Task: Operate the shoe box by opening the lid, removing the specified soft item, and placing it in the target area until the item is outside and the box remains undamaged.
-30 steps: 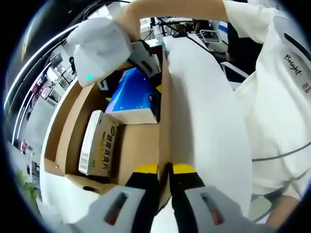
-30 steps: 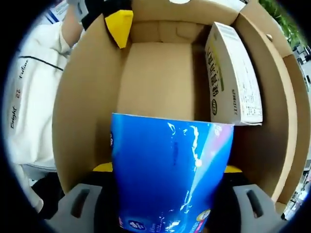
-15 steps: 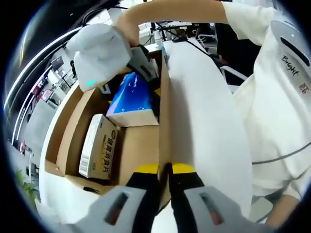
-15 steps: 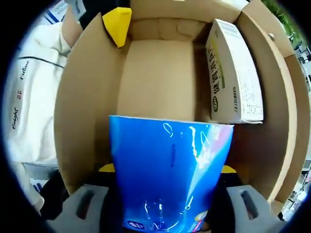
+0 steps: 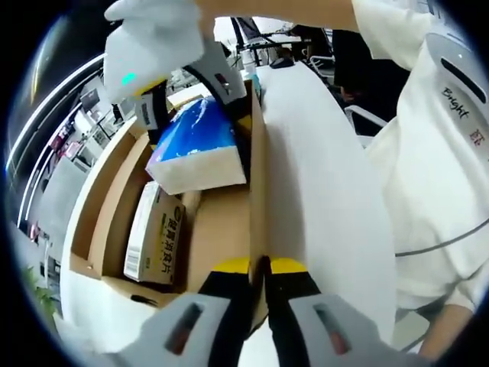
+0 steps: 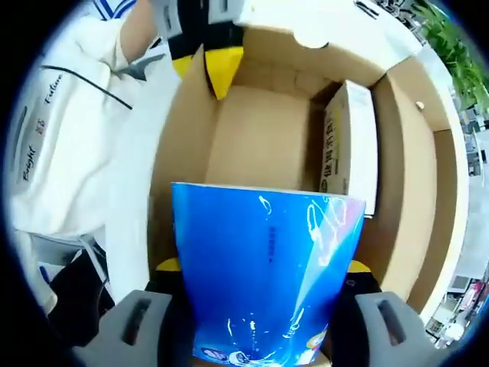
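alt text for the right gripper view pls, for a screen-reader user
The right claw is shut on a blue plastic tissue pack, held above an open cardboard shoe box. A white carton stands on edge inside the box against its wall, and the left claw's yellow-tipped jaws pinch the box's raised white lid at the far end.

The tissue pack (image 6: 263, 275) is cut off at the bottom edge; the right gripper's fingertips (image 6: 164, 265) are mostly hidden behind it.
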The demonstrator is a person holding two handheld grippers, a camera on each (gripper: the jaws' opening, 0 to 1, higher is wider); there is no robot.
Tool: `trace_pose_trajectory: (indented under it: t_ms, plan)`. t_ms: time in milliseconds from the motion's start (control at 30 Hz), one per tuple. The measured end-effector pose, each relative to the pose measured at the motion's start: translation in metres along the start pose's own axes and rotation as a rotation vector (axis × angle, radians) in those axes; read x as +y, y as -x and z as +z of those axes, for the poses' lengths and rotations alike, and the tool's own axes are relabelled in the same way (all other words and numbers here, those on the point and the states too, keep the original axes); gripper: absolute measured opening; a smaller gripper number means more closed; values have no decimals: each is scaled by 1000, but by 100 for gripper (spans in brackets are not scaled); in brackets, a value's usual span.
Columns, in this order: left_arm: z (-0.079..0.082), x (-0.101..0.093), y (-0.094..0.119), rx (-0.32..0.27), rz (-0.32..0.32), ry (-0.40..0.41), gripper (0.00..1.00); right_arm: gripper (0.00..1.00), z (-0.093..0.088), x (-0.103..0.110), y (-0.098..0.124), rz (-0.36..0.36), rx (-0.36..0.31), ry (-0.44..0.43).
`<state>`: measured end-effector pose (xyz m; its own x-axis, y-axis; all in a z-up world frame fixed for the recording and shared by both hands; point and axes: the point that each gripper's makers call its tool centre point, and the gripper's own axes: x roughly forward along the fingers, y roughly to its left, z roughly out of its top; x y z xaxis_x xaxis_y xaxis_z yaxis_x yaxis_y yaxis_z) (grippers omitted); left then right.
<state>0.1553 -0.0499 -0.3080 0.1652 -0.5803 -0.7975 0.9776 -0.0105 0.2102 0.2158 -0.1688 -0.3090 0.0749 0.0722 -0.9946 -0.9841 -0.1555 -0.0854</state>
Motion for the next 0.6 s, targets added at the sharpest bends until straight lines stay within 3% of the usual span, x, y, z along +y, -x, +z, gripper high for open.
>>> trace_pose_trajectory:
  t_ms: [267,467,600]
  plan:
    - [0,0,0,2,0,3,5,70,-12,0,15,-32,67,-30]
    - [0,0,0,0,-6,21,5,70,-8,2,24,-37,50,-16]
    - [1,0,-1,6,-4,15,5,70,-8,-2,30,-62,40,50]
